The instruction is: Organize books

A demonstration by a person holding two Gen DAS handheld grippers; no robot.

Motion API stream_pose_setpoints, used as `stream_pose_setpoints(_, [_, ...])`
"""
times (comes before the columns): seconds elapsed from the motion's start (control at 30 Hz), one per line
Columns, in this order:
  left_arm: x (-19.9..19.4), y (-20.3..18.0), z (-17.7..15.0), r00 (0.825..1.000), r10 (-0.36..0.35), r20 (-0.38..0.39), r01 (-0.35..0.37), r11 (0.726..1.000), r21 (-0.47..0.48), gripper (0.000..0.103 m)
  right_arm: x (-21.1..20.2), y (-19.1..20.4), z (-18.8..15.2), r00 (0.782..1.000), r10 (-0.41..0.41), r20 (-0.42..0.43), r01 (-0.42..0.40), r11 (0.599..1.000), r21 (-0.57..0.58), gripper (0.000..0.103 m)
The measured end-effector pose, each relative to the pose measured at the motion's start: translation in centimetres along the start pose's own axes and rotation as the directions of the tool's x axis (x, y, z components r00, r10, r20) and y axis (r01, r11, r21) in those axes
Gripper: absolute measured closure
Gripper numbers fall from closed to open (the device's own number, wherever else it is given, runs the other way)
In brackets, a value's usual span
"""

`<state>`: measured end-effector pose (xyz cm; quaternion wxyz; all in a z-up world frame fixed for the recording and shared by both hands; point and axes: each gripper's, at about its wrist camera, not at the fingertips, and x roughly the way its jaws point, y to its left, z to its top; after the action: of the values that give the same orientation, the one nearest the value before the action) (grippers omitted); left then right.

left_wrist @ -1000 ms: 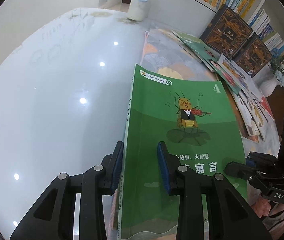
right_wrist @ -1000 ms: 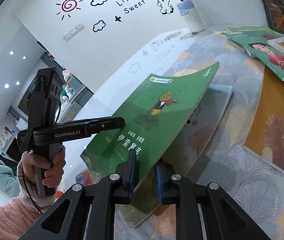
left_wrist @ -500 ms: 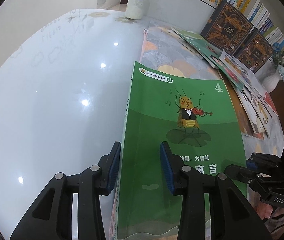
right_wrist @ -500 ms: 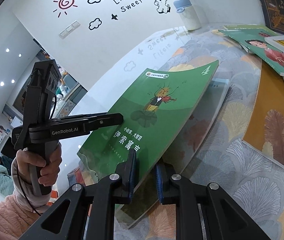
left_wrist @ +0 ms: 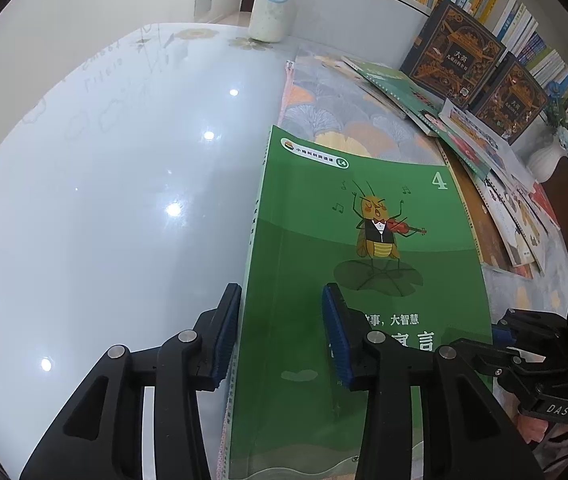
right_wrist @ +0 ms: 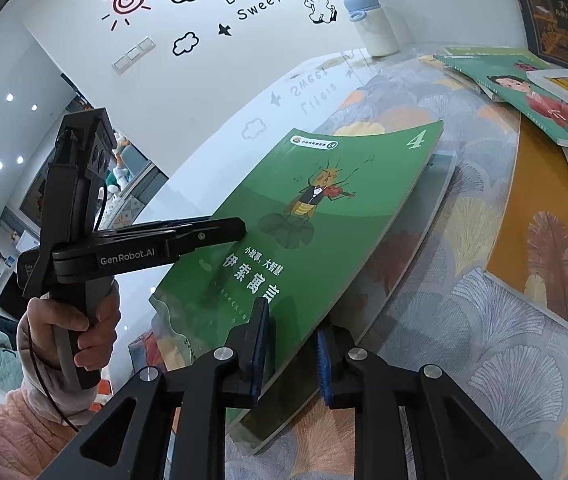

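Left gripper (left_wrist: 280,334) tongs parted since a second earlier, straddling green book's (left_wrist: 363,280) spine edge, unclamped | right gripper (right_wrist: 289,354) tongs opening around its near corner | book on far stack, release judged underway

Both grippers are black plastic with silver screws at the finger joints and ribbed blue pads (left_wrist: 224,336). The left gripper (right_wrist: 240,230) reads "GenRobot.AI" in white along its side – a thin black cable hangs by the grey handle. Below that handle, a fuzzy pink sleeve (right_wrist: 12,432) covers the wrist.
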<state>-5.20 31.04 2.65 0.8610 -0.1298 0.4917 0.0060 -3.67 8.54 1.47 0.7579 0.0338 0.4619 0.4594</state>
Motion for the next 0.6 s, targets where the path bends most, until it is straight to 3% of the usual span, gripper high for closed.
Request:
stream_pose_setpoints(0.23, [-0.15, -0.66, -0.12, 0.998, 0.062, 0.016, -0.063, 0.997, 0.047, 0.062, 0.10, 0.38, 0.17, 1.000, -0.012, -0.004, 0.012, 1.000, -0.009, 0.075])
stream_pose_setpoints(0.4, [-0.17, -0.59, 0.00, 0.997, 0.075, 0.008, -0.075, 0.996, 0.040, 0.062, -0.15, 0.81, 0.18, 1.000, -0.013, -0.024, 0.013, 1.000, 0.012, 0.057])
stream_pose_setpoints(0.6, [-0.42, -0.58, -0.20, 0.995, 0.099, 0.003, -0.099, 0.995, 0.034, 0.062, -0.89, 0.96, -0.40, 0.996, -0.066, -0.052, 0.066, 0.998, 0.003, 0.055])
